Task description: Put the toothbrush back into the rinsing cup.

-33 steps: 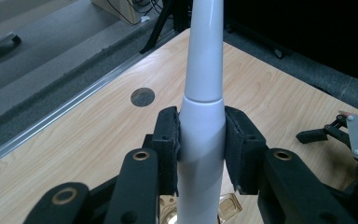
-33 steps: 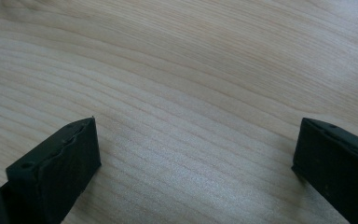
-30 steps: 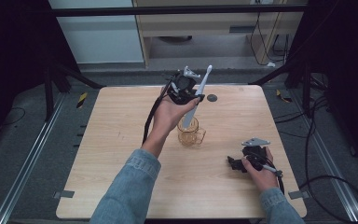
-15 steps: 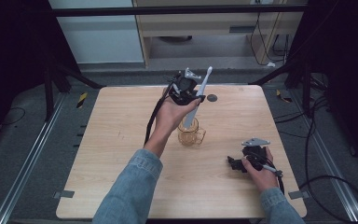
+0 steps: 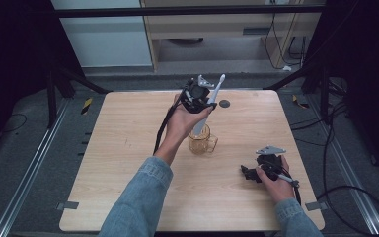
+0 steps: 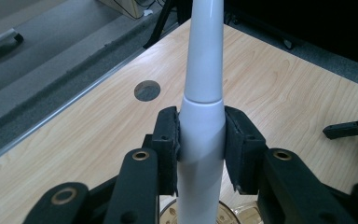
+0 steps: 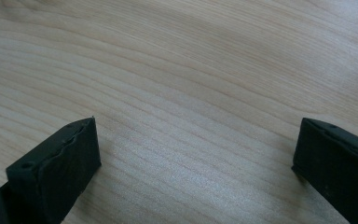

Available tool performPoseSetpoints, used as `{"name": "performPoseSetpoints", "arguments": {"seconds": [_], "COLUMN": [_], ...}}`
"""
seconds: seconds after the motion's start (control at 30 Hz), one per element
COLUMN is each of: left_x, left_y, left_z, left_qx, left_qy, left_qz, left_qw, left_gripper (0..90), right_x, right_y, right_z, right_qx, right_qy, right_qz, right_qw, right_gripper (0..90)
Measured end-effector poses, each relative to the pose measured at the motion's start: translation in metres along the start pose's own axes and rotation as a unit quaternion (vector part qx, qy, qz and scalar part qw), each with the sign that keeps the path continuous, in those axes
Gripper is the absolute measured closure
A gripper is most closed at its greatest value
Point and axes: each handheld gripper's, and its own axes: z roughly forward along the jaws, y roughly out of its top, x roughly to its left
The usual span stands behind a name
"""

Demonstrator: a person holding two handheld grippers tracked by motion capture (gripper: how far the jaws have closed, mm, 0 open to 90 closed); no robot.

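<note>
Wooden table (image 5: 128, 148) | left claw (image 6: 200, 140) clamps white toothbrush (image 6: 203, 93), upright, head up-right, above amber cup (image 5: 201, 143) | right claw (image 7: 196, 154) wide open

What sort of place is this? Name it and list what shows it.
Probably a lab or data-recording workspace, not a home: a bare wooden table stands on a grey floor with metal rails, loose cables trail beside it, and a dark frame surrounds it.
</note>
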Motion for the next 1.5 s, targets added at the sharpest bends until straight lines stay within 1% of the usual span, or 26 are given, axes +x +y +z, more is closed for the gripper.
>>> {"name": "performPoseSetpoints", "arguments": {"seconds": [0.1,0.17,0.23,0.27,0.3,0.4,0.43,0.53,0.8,1.03,1.1,1.2,1.37,1.5], "left_x": [0.0,0.001,0.002,0.002,0.002,0.002,0.001,0.0,0.0,-0.004,-0.004,-0.005,-0.005,-0.005], "left_y": [-0.003,-0.005,-0.009,-0.01,-0.012,-0.016,-0.018,-0.021,-0.03,-0.036,-0.038,-0.041,-0.047,-0.05], "left_z": [0.001,0.002,0.005,0.005,0.007,0.01,0.012,0.015,0.02,0.026,0.028,0.031,0.035,0.038], "left_qx": [0.002,0.002,0.001,0.001,0.002,0.001,0.001,0.003,0.005,0.011,0.01,0.014,0.017,0.022], "left_qy": [0.003,0.003,-0.001,-0.003,-0.005,-0.005,-0.008,-0.009,-0.015,-0.018,-0.02,-0.023,-0.024,-0.023], "left_qz": [0.002,-0.001,-0.004,-0.005,-0.007,-0.009,-0.011,-0.01,-0.017,-0.011,-0.015,-0.012,-0.017,-0.015], "left_qw": [1.0,1.0,1.0,1.0,1.0,0.9999,0.9999,0.9999,0.9997,0.9997,0.9996,0.9996,0.9994,0.9994], "left_gripper": [67.5,67.5,67.5,67.5,67.5,67.5,67.5,67.4,67.5,67.4,67.4,67.4,67.4,67.4], "right_x": [0.0,0.0,0.0,0.0,0.0,0.0,0.0,0.0,0.0,0.0,0.0,0.0,0.0,0.0], "right_y": [0.0,0.0,0.0,0.0,0.0,0.0,0.0,0.0,0.0,0.0,0.0,0.0,0.0,0.0], "right_z": [0.0,0.0,0.0,0.0,0.0,0.0,0.0,0.0,0.0,0.0,0.0,0.0,0.0,0.0], "right_qx": [-0.001,-0.001,-0.001,-0.001,-0.001,0.0,-0.001,-0.001,-0.001,-0.001,-0.001,-0.001,-0.001,-0.001], "right_qy": [0.0,0.001,0.001,0.001,0.001,0.001,0.002,0.002,0.002,0.002,0.002,0.002,0.002,0.002], "right_qz": [0.0,0.0,-0.001,0.003,0.0,0.0,0.004,0.004,0.004,0.005,0.004,0.004,0.004,0.004], "right_qw": [1.0,1.0,1.0,1.0,1.0,1.0,1.0,1.0,1.0,1.0,1.0,1.0,1.0,1.0], "right_gripper": [0.6,0.5,0.6,0.5,0.6,0.5,0.5,0.6,0.5,0.5,0.5,0.5,0.5,0.5]}}
